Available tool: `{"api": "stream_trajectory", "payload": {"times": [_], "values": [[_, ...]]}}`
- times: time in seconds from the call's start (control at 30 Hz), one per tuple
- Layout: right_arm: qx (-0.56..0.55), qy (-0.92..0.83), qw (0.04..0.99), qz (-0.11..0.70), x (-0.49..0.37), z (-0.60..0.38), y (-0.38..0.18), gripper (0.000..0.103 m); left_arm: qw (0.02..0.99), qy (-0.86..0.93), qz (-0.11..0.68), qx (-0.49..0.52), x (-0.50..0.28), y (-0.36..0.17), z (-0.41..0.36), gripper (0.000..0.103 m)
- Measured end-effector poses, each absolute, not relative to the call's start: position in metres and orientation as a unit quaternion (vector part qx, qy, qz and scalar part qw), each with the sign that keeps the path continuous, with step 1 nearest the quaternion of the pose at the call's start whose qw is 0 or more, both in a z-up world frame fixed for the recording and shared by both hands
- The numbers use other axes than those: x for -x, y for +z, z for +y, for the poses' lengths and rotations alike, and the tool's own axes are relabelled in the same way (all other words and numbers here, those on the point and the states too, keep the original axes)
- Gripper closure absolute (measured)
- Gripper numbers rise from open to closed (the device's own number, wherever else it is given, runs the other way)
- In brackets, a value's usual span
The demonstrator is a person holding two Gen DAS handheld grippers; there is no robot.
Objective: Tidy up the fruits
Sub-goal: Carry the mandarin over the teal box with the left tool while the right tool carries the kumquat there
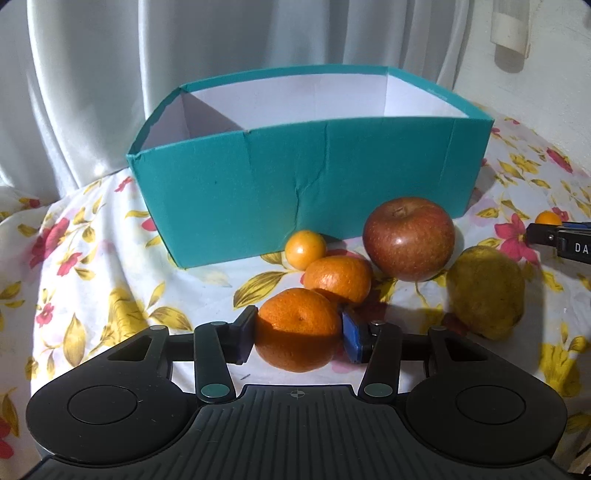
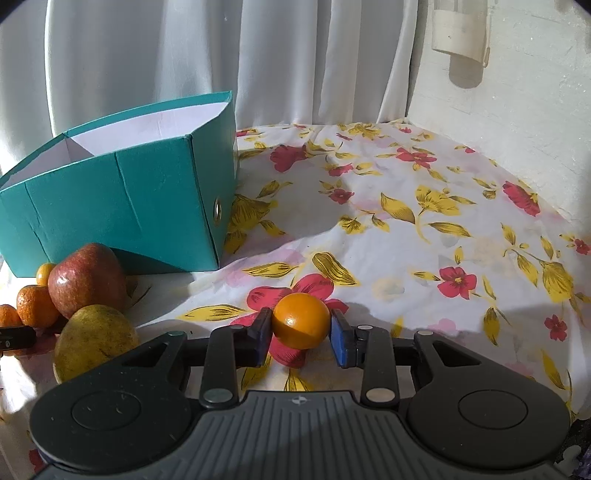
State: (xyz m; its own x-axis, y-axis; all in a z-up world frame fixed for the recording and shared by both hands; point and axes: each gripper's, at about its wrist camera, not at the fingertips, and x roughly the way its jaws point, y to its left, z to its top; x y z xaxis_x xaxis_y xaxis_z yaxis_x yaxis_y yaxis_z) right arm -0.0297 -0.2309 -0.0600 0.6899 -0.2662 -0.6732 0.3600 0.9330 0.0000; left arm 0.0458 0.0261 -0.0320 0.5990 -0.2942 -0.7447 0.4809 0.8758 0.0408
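Observation:
My left gripper (image 1: 299,334) is shut on a mandarin (image 1: 299,317), with a pad pressed against each side. Just behind it lie a second mandarin (image 1: 338,277), a small round orange fruit (image 1: 306,249), a red apple (image 1: 408,238) and a yellow-green fruit (image 1: 485,291). All of them sit in front of an open teal box (image 1: 258,192) with a white inside. My right gripper (image 2: 301,336) is shut on another small round orange fruit (image 2: 301,319) over the cloth, to the right of the apple (image 2: 86,280) and the box (image 2: 110,206).
A floral cloth (image 2: 424,229) covers the surface and is wrinkled to the right of the box. A white curtain (image 1: 110,74) hangs behind it. A wall (image 2: 517,110) closes off the right side and carries a white fixture (image 2: 460,33).

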Motion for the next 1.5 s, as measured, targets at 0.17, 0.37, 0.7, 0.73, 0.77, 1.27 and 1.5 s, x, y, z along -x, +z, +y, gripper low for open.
{"api": "stream_trajectory", "payload": {"times": [0.17, 0.37, 0.7, 0.73, 0.77, 1.27, 1.5], "values": [[-0.06, -0.139, 0.932, 0.329, 0.033, -0.218, -0.02, 0.071, 0.901, -0.231, 0.355, -0.095, -0.04, 0.02, 0.024, 0.051], [-0.04, -0.083, 0.954, 0.287, 0.018, -0.196, 0.036, 0.071, 0.92, -0.181, 0.334, -0.101, -0.062, 0.082, 0.008, 0.051], [-0.048, -0.04, 0.978, 0.201, -0.013, -0.176, 0.116, 0.071, 0.938, -0.118, 0.318, -0.067, -0.101, 0.13, -0.003, 0.051], [-0.05, -0.039, 0.978, 0.2, -0.014, -0.173, 0.115, 0.071, 0.937, -0.114, 0.324, -0.067, -0.103, 0.126, -0.003, 0.051], [-0.053, -0.037, 0.977, 0.201, -0.016, -0.171, 0.113, 0.071, 0.935, -0.11, 0.331, -0.069, -0.105, 0.121, -0.004, 0.051], [-0.054, -0.048, 0.966, 0.246, -0.04, -0.165, 0.076, 0.071, 0.918, -0.091, 0.377, -0.082, -0.133, 0.078, -0.002, 0.051], [-0.049, -0.053, 0.962, 0.264, -0.056, -0.165, 0.062, 0.071, 0.912, -0.088, 0.393, -0.081, -0.143, 0.065, -0.001, 0.051]]}}
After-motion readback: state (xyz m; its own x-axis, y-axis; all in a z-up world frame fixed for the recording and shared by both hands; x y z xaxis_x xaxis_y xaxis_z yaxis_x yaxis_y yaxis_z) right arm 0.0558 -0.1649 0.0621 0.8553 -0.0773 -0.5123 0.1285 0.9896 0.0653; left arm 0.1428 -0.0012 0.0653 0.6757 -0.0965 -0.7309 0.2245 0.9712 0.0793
